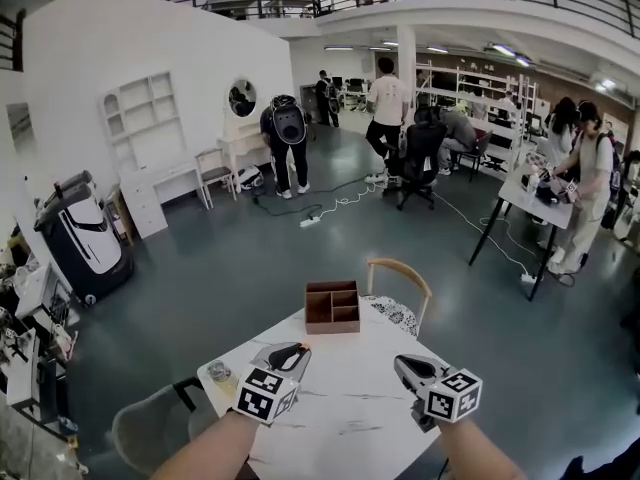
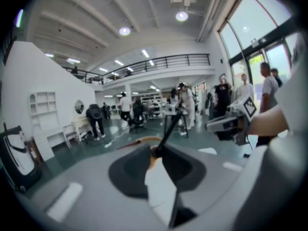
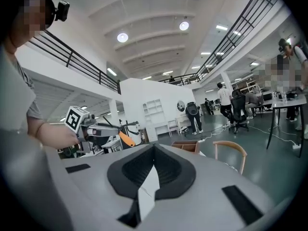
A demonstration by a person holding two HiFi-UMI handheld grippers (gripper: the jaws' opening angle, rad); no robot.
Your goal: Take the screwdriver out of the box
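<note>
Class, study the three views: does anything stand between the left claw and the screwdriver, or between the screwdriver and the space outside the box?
Nothing visible does. The left claw is shut on the screwdriver, whose shaft sticks out past it, in the air over the table. The box stands apart at the table's far edge.

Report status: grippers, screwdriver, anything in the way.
Left gripper shut on screwdriver, held out of the box. Right gripper shut, empty. Nothing seen in the way.
</note>
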